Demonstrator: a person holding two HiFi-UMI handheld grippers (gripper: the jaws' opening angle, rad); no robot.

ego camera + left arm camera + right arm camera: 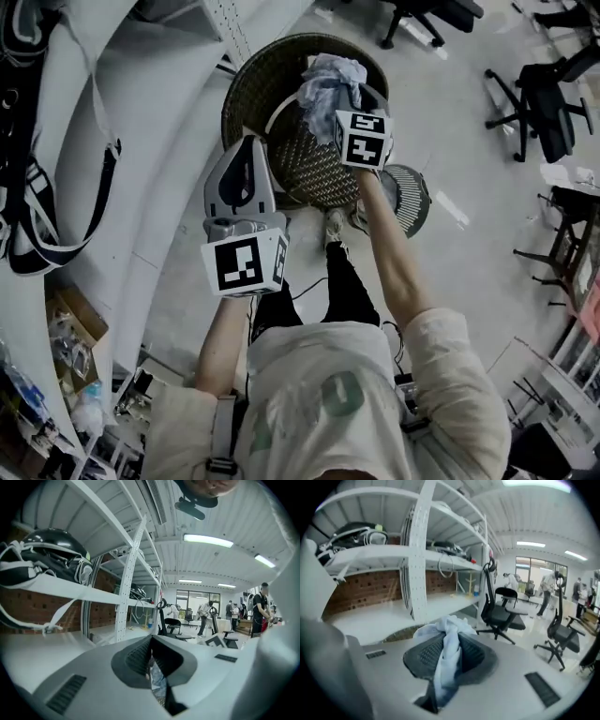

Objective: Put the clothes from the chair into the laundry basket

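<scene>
A dark woven laundry basket (281, 112) stands on the floor beside the white shelving. My right gripper (330, 94) is held over its far side, shut on a pale blue cloth (330, 77) that bunches above the jaws. In the right gripper view the cloth (449, 641) fills the gap between the ribbed pads (423, 654) and spills over their tips. My left gripper (246, 145) hovers at the basket's near rim. In the left gripper view its jaws (151, 644) stand together with nothing between them.
White shelves (141, 141) run along the left, with a black bag with white straps (28, 187) on one. A round dark mesh object (410, 195) sits right of the basket. Black office chairs (544, 103) stand at the far right. People (260, 609) stand far off.
</scene>
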